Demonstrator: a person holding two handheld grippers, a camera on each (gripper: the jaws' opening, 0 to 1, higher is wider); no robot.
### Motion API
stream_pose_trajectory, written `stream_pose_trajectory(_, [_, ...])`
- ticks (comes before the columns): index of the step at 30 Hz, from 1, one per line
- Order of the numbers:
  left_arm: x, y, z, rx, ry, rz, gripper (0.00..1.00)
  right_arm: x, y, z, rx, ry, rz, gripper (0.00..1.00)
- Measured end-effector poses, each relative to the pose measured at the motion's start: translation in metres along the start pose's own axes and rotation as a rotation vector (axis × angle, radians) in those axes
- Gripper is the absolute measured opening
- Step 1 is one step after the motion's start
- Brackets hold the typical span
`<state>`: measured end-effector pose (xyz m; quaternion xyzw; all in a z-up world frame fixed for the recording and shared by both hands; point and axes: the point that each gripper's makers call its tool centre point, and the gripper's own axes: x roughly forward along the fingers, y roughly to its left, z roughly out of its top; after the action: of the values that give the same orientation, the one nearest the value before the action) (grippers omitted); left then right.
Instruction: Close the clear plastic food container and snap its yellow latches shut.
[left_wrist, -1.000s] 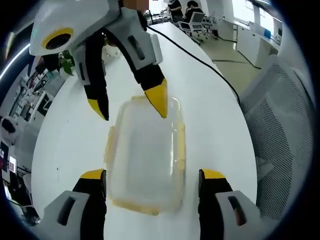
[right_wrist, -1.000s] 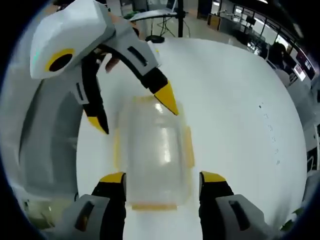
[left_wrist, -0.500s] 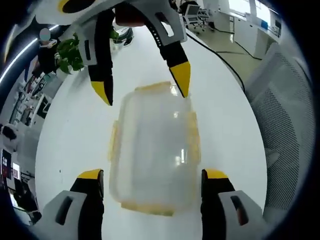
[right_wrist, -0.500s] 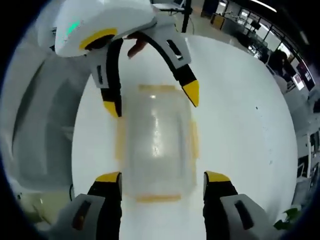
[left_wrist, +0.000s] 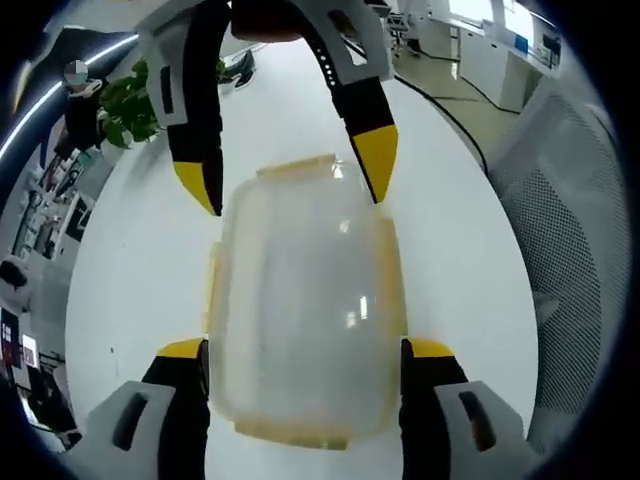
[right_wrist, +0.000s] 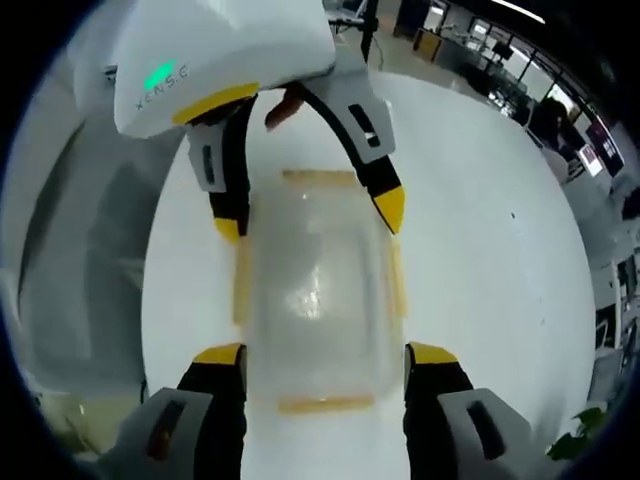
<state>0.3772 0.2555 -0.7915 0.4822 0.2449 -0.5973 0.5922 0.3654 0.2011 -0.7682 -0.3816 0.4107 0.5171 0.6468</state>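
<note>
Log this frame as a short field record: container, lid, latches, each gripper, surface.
container: clear plastic food container, lying flat on the white table
lid: on top of the container; whether it is fully seated, cannot tell
latches: yellow latches along the edges; snapped or loose, cannot tell
left gripper: open, jaws straddling one end of the container
right gripper: open, jaws straddling the opposite end
background: mesh chair, potted plant

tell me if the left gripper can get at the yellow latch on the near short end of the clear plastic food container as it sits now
Probably yes. The left gripper is open, its jaws straddling the clear plastic food container, and the yellow latch on that end lies between them uncovered. The right gripper is at the far end, out of the way.
</note>
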Motion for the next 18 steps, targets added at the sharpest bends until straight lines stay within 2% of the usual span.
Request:
stream_pose_trajectory(3, [0.0000,-0.0002,0.0001,0.004,0.002,0.001,0.78,0.0018,0.0031,-0.0014,0.004,0.007,0.023,0.66])
stream_pose_trajectory(4, [0.0002,0.0001,0.0000,0.000,0.002,0.001,0.78,0.0041,0.0065,-0.0055,-0.008,0.029,0.036,0.67])
stream_pose_trajectory(6, [0.0003,0.0003,-0.0002,0.001,0.001,0.001,0.78,0.0072,0.0041,-0.0096,-0.039,0.051,0.020,0.68])
stream_pose_trajectory(7, [0.0003,0.0005,-0.0003,0.000,0.001,0.001,0.78,0.0079,0.0010,-0.0097,-0.060,0.052,0.002,0.67])
stream_pose_trajectory(9, [0.0007,0.0008,-0.0004,-0.003,-0.003,0.003,0.78,0.0066,0.0026,-0.0073,-0.039,0.041,0.008,0.67])
stream_pose_trajectory(18, [0.0004,0.0002,-0.0005,-0.011,-0.005,0.002,0.77,0.0066,0.0033,-0.0068,-0.042,0.027,0.005,0.66])
